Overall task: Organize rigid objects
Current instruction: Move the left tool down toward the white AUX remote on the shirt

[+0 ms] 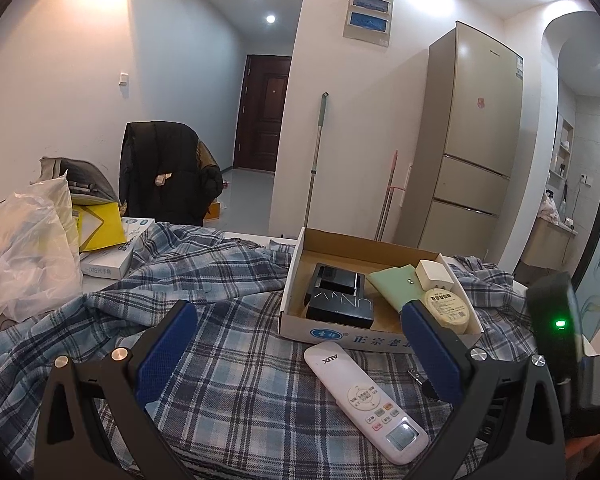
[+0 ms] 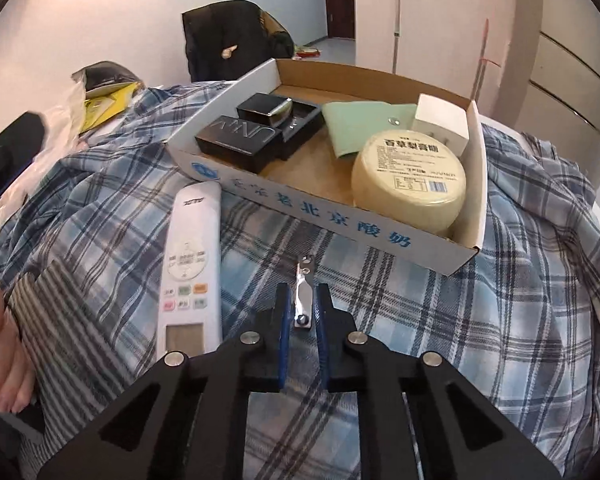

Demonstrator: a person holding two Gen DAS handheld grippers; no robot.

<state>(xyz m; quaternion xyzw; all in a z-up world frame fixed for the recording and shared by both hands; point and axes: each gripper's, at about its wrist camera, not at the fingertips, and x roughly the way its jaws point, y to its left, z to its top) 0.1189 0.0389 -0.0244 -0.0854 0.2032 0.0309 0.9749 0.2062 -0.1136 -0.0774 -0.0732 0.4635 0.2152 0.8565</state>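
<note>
A shallow cardboard box sits on a blue plaid cloth. It holds black cases, a green pouch, a white adapter and a round cream tin. A white remote lies in front of the box. My left gripper is open above the remote. My right gripper is shut on a metal nail clipper, just in front of the box.
The plaid cloth covers the table. A plastic bag, a yellow packet and a white carton lie at the far left. A chair with a black jacket stands behind. A fridge stands at the right.
</note>
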